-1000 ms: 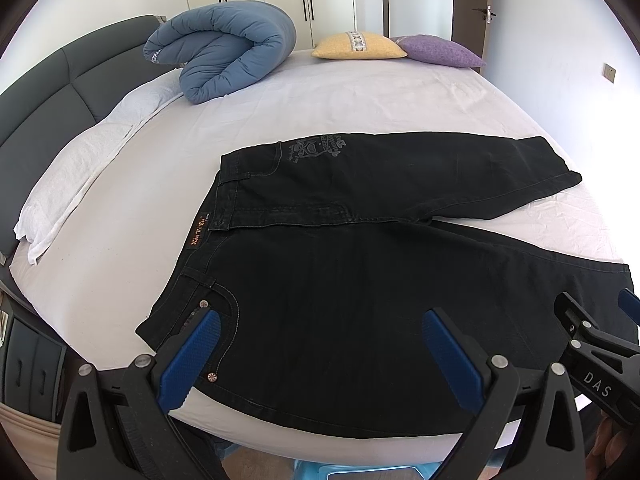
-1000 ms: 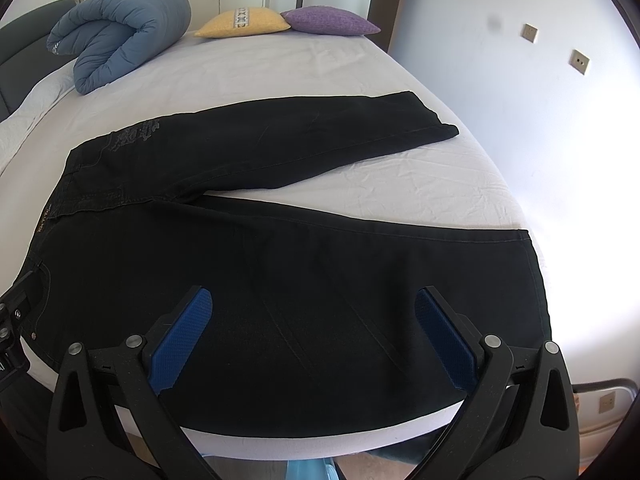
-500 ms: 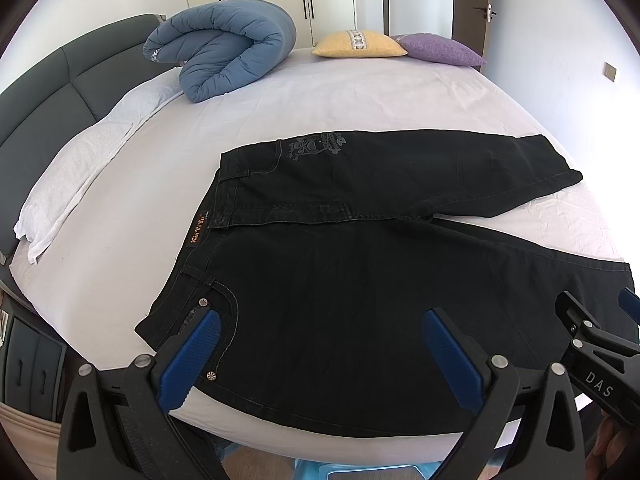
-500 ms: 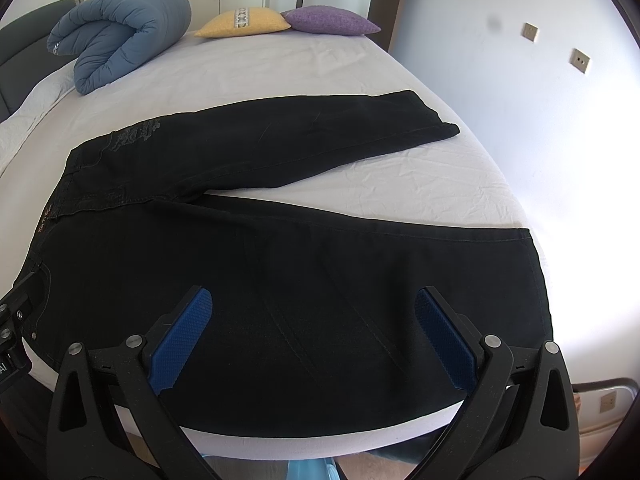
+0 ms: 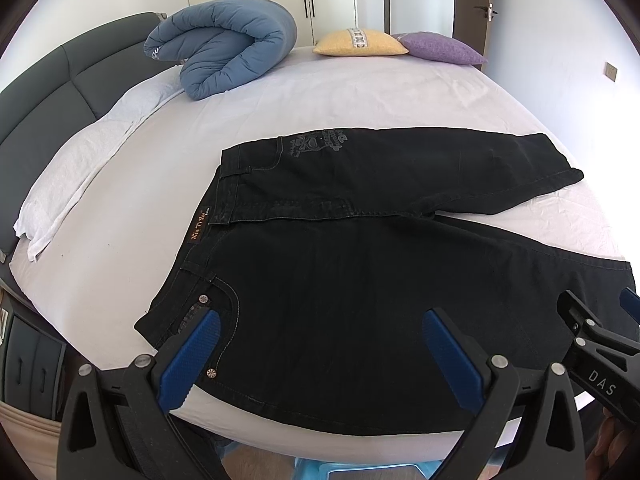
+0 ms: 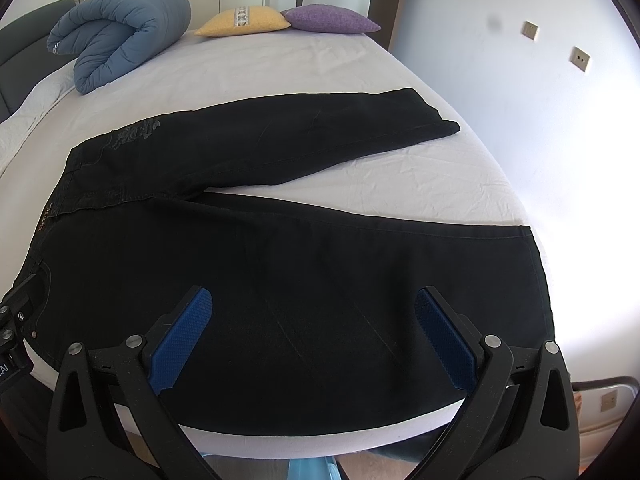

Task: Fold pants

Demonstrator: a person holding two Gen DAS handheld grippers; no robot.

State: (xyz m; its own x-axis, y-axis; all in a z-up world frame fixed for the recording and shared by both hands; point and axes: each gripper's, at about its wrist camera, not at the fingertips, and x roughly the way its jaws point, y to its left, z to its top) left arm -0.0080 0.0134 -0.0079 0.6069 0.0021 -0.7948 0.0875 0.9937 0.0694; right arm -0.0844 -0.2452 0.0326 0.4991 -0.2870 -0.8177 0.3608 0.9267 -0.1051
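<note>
- Left gripper (image 5: pixel 320 354) hangs at the near edge of the bed, jaws spread wide, nothing between the blue pads (image 5: pixel 191 354).
- Right gripper (image 6: pixel 314 334) sits alongside it, just as wide apart and empty; its tip shows at the right edge of the left wrist view.
- Black pants (image 5: pixel 360 280) lie flat right under and ahead of both, waistband to the left, near the left gripper.
- The near leg runs off to the right below the right gripper; the far leg angles away, legs splayed in a V.
- Orange-lettered waist label, rivets at the pocket, grey print on the far hip.
- White bed (image 5: pixel 380 92) beneath; rolled blue duvet (image 5: pixel 224 44), yellow pillow (image 5: pixel 360 42) and purple pillow (image 5: pixel 440 48) at the far side.
</note>
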